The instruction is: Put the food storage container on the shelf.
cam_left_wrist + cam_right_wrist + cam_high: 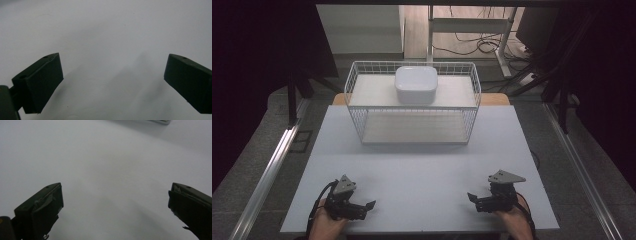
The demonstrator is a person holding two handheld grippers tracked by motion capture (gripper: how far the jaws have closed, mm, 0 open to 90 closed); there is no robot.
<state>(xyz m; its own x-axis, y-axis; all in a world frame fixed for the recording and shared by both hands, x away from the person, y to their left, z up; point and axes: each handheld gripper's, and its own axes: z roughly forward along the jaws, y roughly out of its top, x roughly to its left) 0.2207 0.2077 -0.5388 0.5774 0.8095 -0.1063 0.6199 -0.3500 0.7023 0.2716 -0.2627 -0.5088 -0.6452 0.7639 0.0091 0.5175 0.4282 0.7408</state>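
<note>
Table held a wire basket at 12 o'clock, white bowl on its upper shelf, left gripper at 7 o'clock, right gripper at 5 o'clock, both jaws wide, empty.

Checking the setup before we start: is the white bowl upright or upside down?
Upside down: the white bowl on the wire rack's upper shelf shows a flat, closed top, no opening.

Near half of table bare, passable; wire basket holding white bowl blocks far half.
</note>
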